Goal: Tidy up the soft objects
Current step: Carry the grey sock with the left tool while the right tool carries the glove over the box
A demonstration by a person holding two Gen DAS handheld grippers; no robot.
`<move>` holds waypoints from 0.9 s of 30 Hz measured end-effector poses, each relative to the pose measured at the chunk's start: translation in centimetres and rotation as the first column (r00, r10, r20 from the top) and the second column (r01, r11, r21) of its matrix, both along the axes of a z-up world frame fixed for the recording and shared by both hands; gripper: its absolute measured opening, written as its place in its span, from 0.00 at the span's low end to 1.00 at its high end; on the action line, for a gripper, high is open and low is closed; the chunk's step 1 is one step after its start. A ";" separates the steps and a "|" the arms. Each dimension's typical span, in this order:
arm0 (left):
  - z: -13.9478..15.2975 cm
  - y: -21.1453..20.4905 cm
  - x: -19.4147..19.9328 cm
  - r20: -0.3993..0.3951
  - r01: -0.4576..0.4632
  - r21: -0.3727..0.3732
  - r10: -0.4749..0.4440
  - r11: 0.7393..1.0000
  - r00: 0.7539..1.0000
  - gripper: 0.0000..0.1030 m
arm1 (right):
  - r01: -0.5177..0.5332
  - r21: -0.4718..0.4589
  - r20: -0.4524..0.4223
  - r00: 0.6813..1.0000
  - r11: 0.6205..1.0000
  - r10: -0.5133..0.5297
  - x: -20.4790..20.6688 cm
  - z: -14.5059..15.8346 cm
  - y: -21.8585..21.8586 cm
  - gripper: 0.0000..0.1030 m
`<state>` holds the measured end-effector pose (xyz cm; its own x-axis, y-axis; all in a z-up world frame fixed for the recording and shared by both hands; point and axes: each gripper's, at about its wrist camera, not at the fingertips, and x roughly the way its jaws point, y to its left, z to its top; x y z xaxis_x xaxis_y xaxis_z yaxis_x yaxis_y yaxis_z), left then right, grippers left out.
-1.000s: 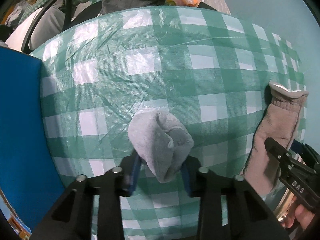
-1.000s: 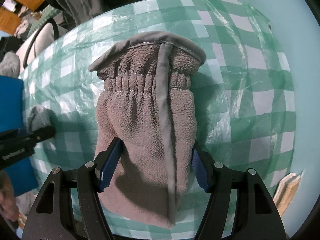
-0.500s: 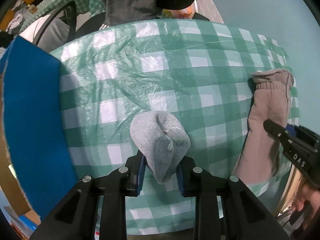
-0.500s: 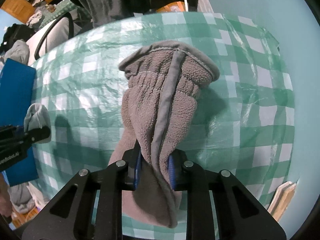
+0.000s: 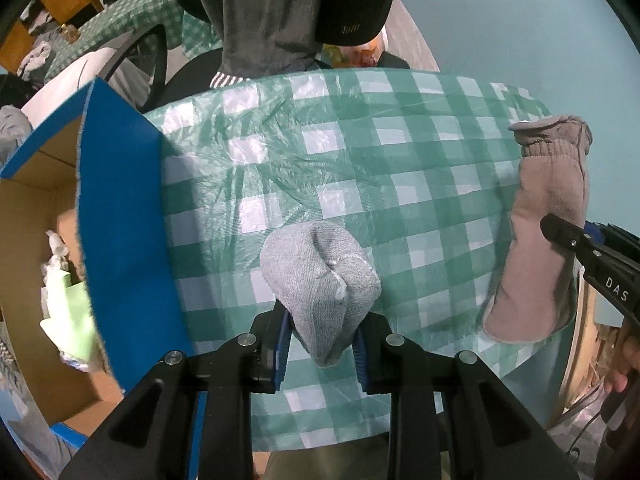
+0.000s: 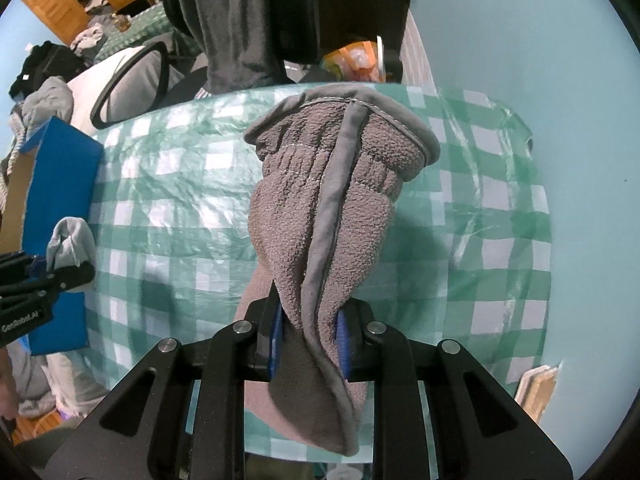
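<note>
Two hand-held grippers, each pinching a soft item. Left gripper [image 5: 322, 344]: blue pads clamped on a rolled light-grey knitted sock [image 5: 320, 280]. Right gripper [image 6: 310, 334], jaws just closed: pads squeezing a brown fleece mitten [image 6: 332, 216]. Both items hang above the green-and-white checked tablecloth [image 5: 400, 152], beside a blue-sided cardboard box [image 5: 124, 224].

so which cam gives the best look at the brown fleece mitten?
Right wrist: the brown fleece mitten fills the centre, cuff, grey trim and fleece all clear, pinched in the right gripper. Left wrist shows it only small at the right edge, side-on and hanging.
</note>
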<state>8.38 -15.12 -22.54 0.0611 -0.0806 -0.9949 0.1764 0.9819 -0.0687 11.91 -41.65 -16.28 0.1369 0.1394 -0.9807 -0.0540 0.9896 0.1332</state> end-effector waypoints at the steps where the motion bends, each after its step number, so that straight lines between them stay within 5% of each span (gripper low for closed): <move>1: 0.2 0.1 -0.1 0.004 0.001 -0.003 -0.001 1.000 1.000 0.26 | -0.003 0.001 0.004 1.000 1.000 0.003 0.0 0.4 0.1 0.19; 27: 6.8 6.4 -2.5 0.108 -0.044 -0.021 0.046 0.999 0.993 0.26 | -0.144 0.052 0.120 0.983 0.988 0.137 0.5 7.8 7.8 0.19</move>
